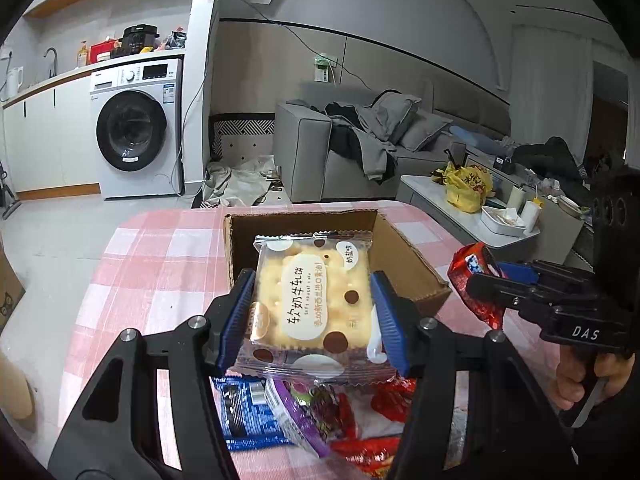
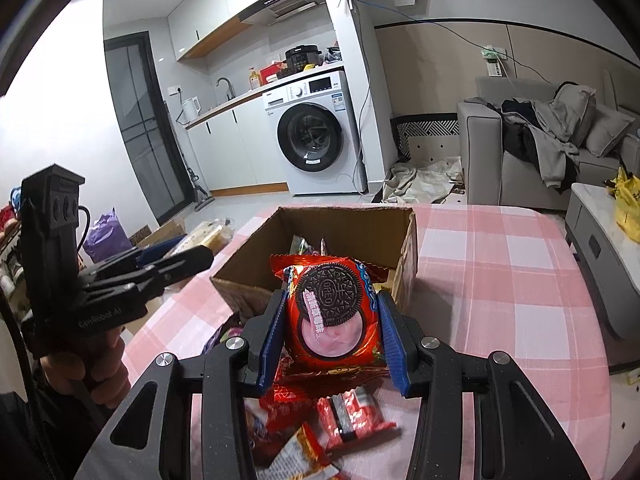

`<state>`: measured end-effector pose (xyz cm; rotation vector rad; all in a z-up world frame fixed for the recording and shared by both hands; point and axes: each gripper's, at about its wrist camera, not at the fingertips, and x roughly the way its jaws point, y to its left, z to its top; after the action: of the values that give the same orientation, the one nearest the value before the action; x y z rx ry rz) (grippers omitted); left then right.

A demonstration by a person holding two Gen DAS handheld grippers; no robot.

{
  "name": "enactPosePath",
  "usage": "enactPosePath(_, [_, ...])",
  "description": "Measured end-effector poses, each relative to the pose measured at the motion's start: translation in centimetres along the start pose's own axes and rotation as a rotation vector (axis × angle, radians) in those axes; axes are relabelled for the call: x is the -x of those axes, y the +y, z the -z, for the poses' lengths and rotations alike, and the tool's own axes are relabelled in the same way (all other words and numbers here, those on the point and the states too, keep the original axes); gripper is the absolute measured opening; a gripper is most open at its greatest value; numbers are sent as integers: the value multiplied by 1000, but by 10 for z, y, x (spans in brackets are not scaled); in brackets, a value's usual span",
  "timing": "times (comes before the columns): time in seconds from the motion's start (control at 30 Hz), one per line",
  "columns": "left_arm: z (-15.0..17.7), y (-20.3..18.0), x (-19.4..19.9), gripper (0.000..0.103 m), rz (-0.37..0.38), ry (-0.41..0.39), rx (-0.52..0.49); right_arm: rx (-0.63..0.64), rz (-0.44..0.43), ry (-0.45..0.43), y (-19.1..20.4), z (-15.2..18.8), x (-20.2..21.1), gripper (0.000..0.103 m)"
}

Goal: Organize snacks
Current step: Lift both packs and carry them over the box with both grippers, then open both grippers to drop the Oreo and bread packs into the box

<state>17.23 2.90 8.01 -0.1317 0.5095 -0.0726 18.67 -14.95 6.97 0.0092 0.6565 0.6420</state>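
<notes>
My left gripper point(image 1: 312, 312) is shut on a clear pack of yellow nougat crackers point(image 1: 310, 304), held above the table just short of an open cardboard box point(image 1: 404, 252). My right gripper point(image 2: 332, 320) is shut on a red Oreo pack point(image 2: 332, 312), held near the front rim of the same box point(image 2: 408, 240), which holds a few snacks. The right gripper with its red pack also shows at the right of the left wrist view point(image 1: 476, 280). The left gripper shows at the left of the right wrist view point(image 2: 192, 258). Loose snack packs point(image 1: 304, 412) lie below both grippers point(image 2: 352, 408).
The table has a pink and white checked cloth point(image 2: 500, 280). A grey sofa point(image 1: 320, 152) and a low white table with a yellow bag point(image 1: 464, 188) stand beyond it. A washing machine point(image 1: 136, 128) is at the far left.
</notes>
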Motion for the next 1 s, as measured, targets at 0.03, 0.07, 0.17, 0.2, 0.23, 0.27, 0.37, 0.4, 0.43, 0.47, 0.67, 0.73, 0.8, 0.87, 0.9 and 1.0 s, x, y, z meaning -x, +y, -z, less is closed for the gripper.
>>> enactPosePath(0.03, [-2, 1, -4, 55, -3, 3, 2, -8, -2, 0, -1, -2, -2, 45])
enactPosePath(0.07, [-3, 2, -9, 55, -3, 6, 2, -17, -3, 1, -2, -3, -4, 45])
enactPosePath(0.17, [-6, 3, -22, 55, -7, 12, 1, -37, -7, 0, -6, -9, -12, 45])
enactPosePath(0.2, [-7, 4, -26, 55, -7, 14, 3, -43, -6, 0, -6, -10, -15, 45])
enactPosePath(0.23, [-8, 5, -30, 55, -7, 18, 5, -46, -6, 0, -7, -11, -17, 45])
enactPosePath(0.27, [-9, 6, -36, 55, -7, 26, 9, -51, -11, 2, -7, -12, -20, 45])
enactPosePath(0.37, [-11, 7, -50, 55, -10, 32, 3, -60, -18, 7, -8, -15, -29, 45])
enactPosePath(0.4, [-10, 5, -53, 55, -14, 34, -1, -59, -16, 6, -8, -16, -31, 45])
enactPosePath(0.43, [-11, 5, -58, 55, -18, 38, -5, -60, -15, 6, -8, -16, -33, 45])
enactPosePath(0.47, [-11, 5, -61, 55, -20, 41, -6, -64, -18, 14, -8, -17, -37, 45])
enactPosePath(0.67, [-11, 2, -86, 55, -28, 64, -16, -66, -9, 18, -9, -23, -51, 45])
enactPosePath(0.73, [-11, 2, -94, 55, -29, 71, -17, -73, -6, 19, -10, -26, -56, 45])
enactPosePath(0.8, [-11, 1, -102, 55, -40, 74, -23, -84, -7, 15, -10, -28, -60, 45])
enactPosePath(0.87, [-10, -1, -110, 55, -62, 79, -28, -93, -2, 12, -11, -31, -65, 45])
enactPosePath(0.9, [-10, -1, -114, 55, -64, 81, -28, -103, -1, 15, -12, -33, -68, 45])
enactPosePath(1.0, [-8, -3, -122, 55, -62, 85, -28, -110, 22, 12, -11, -37, -73, 45])
